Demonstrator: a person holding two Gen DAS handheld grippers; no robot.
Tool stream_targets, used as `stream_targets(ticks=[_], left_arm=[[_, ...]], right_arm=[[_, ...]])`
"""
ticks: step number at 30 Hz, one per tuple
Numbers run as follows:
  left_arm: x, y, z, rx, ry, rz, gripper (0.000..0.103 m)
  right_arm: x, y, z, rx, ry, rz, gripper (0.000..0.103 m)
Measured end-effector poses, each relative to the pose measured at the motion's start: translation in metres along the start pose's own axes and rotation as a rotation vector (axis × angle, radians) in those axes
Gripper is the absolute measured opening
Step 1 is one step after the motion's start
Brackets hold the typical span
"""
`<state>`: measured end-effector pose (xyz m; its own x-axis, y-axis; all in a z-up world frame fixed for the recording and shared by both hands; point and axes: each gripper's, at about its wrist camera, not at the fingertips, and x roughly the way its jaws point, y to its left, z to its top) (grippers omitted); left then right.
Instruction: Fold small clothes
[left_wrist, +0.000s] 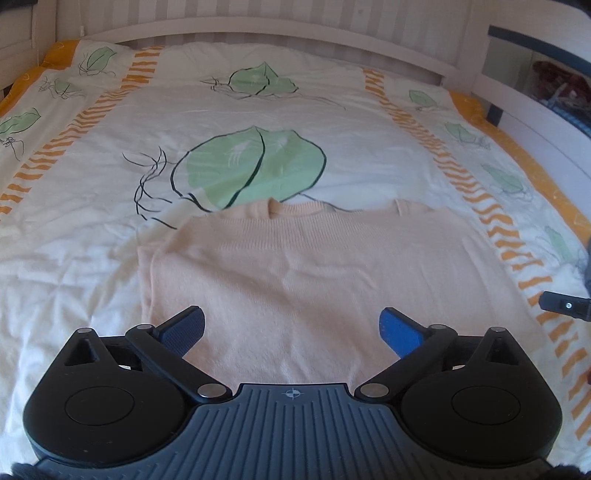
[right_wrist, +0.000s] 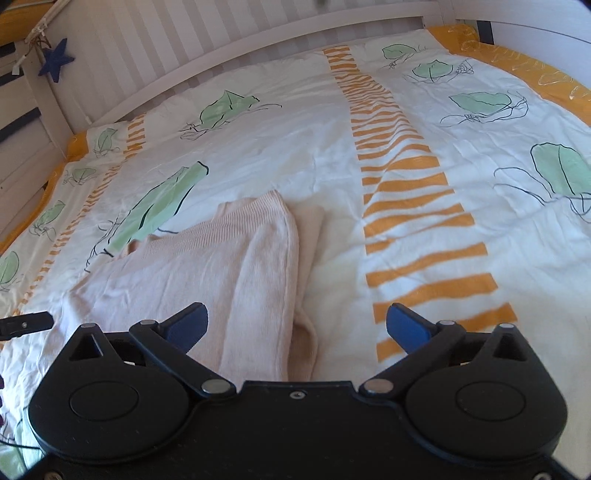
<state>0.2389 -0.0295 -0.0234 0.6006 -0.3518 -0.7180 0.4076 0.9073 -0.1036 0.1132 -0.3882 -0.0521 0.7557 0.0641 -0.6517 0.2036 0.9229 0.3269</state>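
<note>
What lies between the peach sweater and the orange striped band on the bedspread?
Only bare white bedspread separates the sweater from the orange band; the right wrist view shows it best.

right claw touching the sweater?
Cannot tell. In the right wrist view the open right claw straddles the peach sweater's folded edge; no clear contact or gap.

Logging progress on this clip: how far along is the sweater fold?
Done: the peach sweater lies flat on the duvet, its right side folded in. In hand: nothing; left gripper and right gripper are open. Left: remaining folds.
</note>
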Motion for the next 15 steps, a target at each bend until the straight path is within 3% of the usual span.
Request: stream_targets(ticks=[5, 11, 15], left_arm=[[0.013, -0.003, -0.011, -0.005, 0.049, 0.071, 0.102], [0.036, 0.016, -0.033, -0.056, 0.188, 0.167, 0.103], [0.035, 0.016, -0.039, -0.044, 0.195, 0.178, 0.103]], right_arm=[[0.010, -0.007, -0.017, -0.003, 0.021, -0.001, 0.103], [0.014, -0.009, -0.023, -0.014, 0.042, -0.007, 0.103], [0.025, 0.001, -0.031, -0.115, 0.065, -0.059, 0.103]])
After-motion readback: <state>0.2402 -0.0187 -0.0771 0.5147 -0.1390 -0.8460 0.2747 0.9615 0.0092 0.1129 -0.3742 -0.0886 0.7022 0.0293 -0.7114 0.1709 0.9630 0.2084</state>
